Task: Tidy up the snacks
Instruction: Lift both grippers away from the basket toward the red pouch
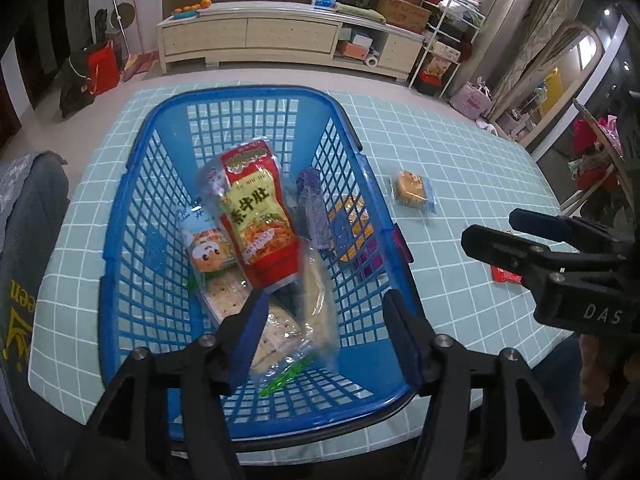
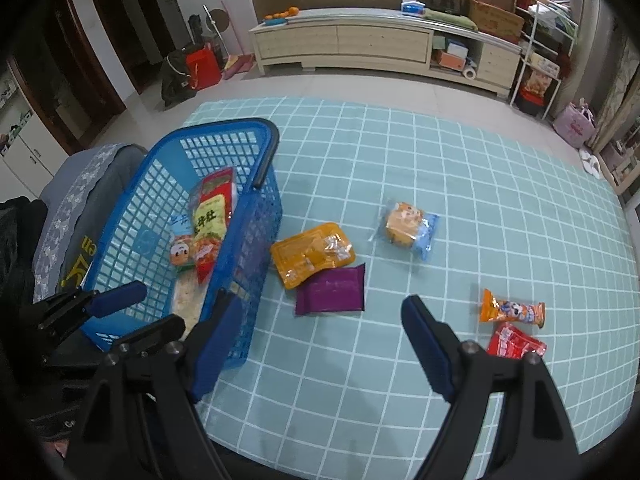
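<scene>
Left gripper (image 1: 324,320) over the blue basket (image 1: 132,216), fingers spread, pads clear of the red-yellow pouch (image 1: 260,220) marked "素牛肚", which lies on other packs in the basket. Right gripper (image 2: 320,340) fingers wide, gripping nothing, above desk's near edge. Purple pack (image 2: 332,290) and orange pack (image 2: 308,254) beside basket; "DAS" printed on gripper body.

Basket (image 1: 132,240): blue plastic, open grid, slightly glossy. Red pouch (image 1: 260,216): shiny printed foil. Cracker pack (image 1: 280,340): clear crinkled film. Tablecloth (image 2: 440,184): matt checked cloth (looks smooth). Purple packet (image 2: 332,290): matt wrapper. Cabinet (image 2: 360,44): pale wood.
</scene>
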The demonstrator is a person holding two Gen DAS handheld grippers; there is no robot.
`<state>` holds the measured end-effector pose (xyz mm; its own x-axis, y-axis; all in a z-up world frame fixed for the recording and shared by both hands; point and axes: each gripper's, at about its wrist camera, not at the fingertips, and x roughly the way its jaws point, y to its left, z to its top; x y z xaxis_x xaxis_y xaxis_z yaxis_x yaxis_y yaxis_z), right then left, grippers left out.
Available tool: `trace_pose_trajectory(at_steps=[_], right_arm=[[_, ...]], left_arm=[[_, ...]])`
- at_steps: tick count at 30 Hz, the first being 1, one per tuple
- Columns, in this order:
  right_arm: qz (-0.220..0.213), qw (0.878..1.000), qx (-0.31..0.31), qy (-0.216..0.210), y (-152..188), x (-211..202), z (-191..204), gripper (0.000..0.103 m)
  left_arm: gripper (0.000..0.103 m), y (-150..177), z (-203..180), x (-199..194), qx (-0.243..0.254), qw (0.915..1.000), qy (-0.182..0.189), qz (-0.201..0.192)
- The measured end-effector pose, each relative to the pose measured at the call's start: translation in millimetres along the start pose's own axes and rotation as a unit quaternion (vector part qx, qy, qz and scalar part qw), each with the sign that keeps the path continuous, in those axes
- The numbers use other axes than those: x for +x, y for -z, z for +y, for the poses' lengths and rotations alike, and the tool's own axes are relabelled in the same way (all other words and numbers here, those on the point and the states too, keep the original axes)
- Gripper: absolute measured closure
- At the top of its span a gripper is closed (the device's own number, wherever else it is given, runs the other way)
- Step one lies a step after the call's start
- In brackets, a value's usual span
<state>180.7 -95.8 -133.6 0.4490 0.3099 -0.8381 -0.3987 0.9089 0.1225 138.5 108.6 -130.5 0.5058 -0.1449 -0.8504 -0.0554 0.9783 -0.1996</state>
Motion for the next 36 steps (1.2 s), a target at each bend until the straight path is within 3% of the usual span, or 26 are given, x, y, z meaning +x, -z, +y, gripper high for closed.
trace_pose_trajectory(at_steps=[13,23,36], right_arm=[[-0.011,1.0,0.016,-0.012,12,-22,-13,0.018],[-0.028,0.999,0.034,0.002,33,-51,-56,0.018],[-0.001,0.998,0.04,0.044,68,-64,-137,0.018]], left_arm=[[0.034,-3,-31,-37,0.057,0.9966,-0.011,-0.058],[0.025,-2,-81,-41,0.111,0.9903,-0.002,-0.083],[0.025,9,-149,-6,0.16,0.9857,0.019,-0.049]])
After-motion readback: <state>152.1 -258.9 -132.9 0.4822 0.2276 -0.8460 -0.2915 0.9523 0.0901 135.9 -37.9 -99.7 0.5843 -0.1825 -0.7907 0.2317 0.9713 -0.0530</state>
